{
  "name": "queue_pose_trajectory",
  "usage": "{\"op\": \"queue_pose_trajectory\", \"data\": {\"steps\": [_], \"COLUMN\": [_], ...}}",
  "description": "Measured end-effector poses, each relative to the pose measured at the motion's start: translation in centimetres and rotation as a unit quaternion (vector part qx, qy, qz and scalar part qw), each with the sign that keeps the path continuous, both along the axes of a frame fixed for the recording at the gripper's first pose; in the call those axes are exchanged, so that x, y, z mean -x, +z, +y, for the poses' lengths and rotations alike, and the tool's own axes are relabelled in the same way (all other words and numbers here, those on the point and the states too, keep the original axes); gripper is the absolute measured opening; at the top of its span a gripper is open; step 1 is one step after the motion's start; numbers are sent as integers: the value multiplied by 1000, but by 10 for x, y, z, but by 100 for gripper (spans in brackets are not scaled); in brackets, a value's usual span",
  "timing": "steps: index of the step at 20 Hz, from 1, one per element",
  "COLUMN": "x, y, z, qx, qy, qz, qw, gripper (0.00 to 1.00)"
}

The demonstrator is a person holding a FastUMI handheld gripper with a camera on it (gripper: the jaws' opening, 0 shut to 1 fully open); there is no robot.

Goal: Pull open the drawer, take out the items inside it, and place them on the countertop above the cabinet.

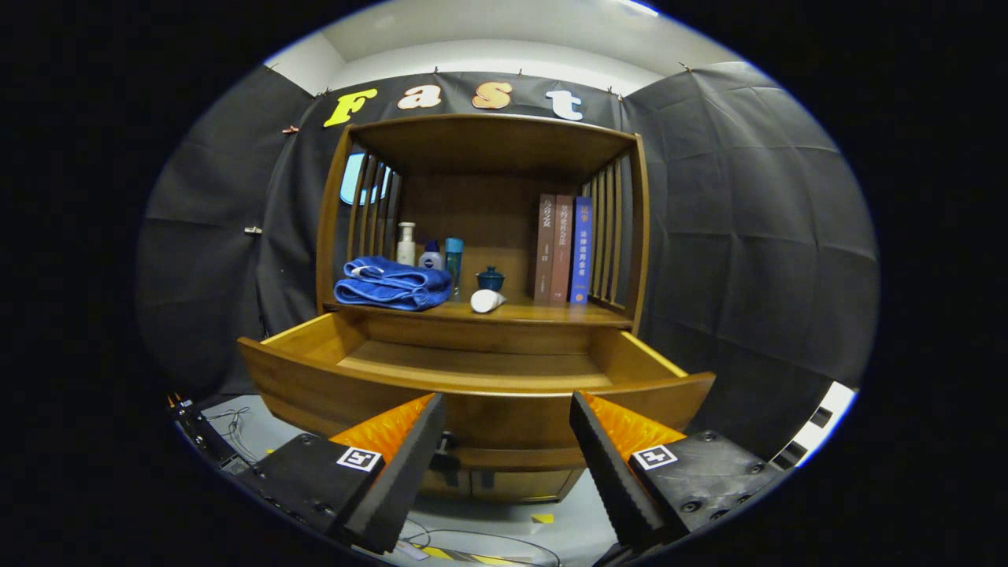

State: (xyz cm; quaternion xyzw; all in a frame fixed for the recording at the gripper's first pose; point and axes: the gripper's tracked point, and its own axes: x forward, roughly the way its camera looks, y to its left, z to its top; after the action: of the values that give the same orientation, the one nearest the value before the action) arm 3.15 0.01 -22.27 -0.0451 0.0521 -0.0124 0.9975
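The wooden drawer (472, 382) stands pulled out toward me, and the part of its floor that I see is bare wood. On the countertop (543, 313) above it lie a folded blue towel (391, 285) and a white tube-like item (486, 300) on its side. My gripper (504, 409) is open just in front of the drawer's front panel, with nothing between its fingers. The fingertips (425, 429) sit level with the drawer front, a little below its rim.
At the back of the shelf stand three small bottles (429, 253), a dark blue lidded cup (491, 278) and three upright books (562, 250). Slatted sides and a top board enclose the shelf. Cables lie on the floor below left of the cabinet.
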Motion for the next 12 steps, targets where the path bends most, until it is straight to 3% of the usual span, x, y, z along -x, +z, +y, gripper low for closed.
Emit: {"op": "queue_pose_trajectory", "data": {"steps": [6,12], "x": [-16,-37], "y": [-33,-58], "z": [42,45], "qx": [-13,-29], "qy": [15,1], "qz": [14,29], "qw": [1000,999], "gripper": [100,100]}}
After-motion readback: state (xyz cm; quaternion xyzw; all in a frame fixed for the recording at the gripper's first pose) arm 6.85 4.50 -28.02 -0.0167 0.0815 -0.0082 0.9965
